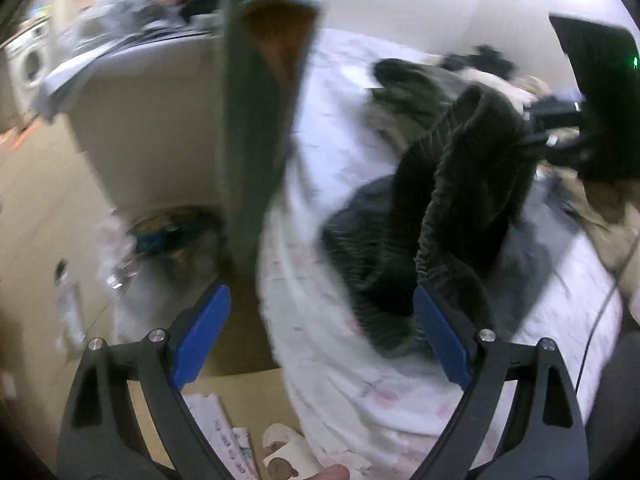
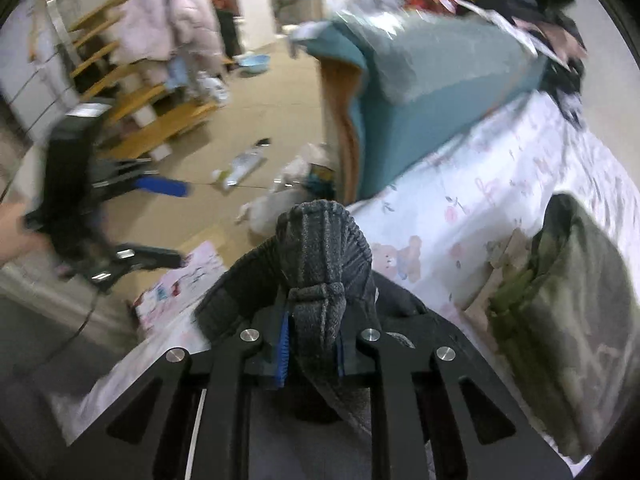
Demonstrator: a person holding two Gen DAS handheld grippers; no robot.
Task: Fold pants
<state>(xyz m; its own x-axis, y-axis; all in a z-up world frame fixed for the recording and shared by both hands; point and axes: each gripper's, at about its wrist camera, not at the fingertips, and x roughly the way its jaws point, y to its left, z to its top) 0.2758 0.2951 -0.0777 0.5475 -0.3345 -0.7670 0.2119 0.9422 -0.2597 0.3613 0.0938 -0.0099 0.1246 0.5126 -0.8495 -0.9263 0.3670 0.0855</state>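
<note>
Dark grey ribbed pants [image 1: 452, 200] hang bunched over a bed with a white patterned sheet [image 1: 340, 360]. My right gripper [image 2: 312, 344] is shut on the pants' elastic waistband [image 2: 320, 264] and lifts it; that gripper shows as a black shape [image 1: 592, 120] at the right in the left wrist view. My left gripper [image 1: 322, 340] is open and empty, its blue pads [image 1: 204, 336] wide apart, just short of the hanging pants. It shows at the left in the right wrist view [image 2: 160, 224], off the bed's edge.
A teal sofa [image 2: 432, 92] piled with clothes stands beside the bed. An olive green garment [image 2: 560, 320] lies on the bed. Litter, a bottle [image 2: 240, 168] and paper sit on the floor. A wooden shelf [image 2: 136, 92] stands at the far left.
</note>
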